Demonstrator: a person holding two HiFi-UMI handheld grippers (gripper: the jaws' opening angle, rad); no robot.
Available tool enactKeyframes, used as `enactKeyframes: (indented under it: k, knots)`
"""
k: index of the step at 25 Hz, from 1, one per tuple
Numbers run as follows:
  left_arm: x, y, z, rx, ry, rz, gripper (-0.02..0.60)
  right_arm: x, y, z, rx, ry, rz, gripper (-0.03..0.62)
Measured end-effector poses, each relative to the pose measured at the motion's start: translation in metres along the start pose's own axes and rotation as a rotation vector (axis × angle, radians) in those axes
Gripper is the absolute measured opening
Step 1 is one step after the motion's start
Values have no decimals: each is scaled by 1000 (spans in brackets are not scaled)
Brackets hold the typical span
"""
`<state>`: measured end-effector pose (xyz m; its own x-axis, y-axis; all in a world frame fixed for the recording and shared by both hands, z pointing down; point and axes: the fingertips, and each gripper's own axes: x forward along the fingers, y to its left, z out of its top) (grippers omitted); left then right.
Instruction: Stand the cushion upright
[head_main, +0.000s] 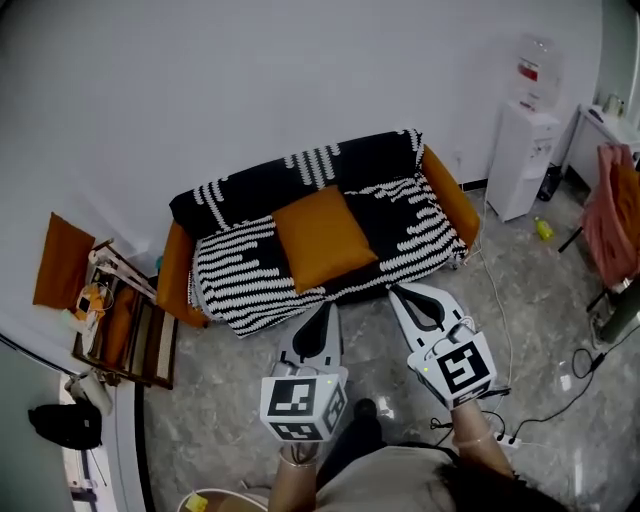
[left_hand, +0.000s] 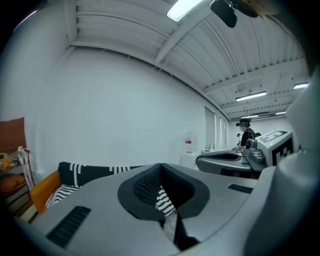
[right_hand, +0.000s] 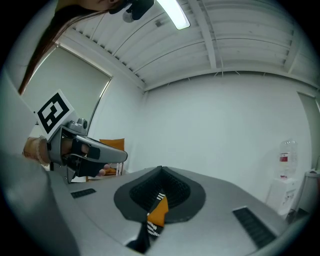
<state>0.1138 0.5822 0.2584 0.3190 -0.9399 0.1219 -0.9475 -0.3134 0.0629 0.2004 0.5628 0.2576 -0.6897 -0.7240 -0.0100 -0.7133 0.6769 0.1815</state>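
While the orange cushion (head_main: 322, 237) is lying flat on the sofa (head_main: 240, 275) seat, the left gripper (head_main: 325, 308) and right gripper (head_main: 397, 292), jaws pressed together and empty, are facing it at twelve and ten o'clock respectively.

The cushion (head_main: 322, 238) lies on the sofa (head_main: 405, 225), with a water dispenser (head_main: 524, 155) to the sofa's right.
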Motion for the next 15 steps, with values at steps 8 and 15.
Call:
enactKeyframes:
  k: [8, 15]
  knots:
    - [35, 74, 12, -1, 6, -17, 20, 83, -3, 7, 43, -14, -42, 6]
    - [62, 132, 16, -15, 8, -16, 20, 144, -9, 8, 37, -16, -75, 6]
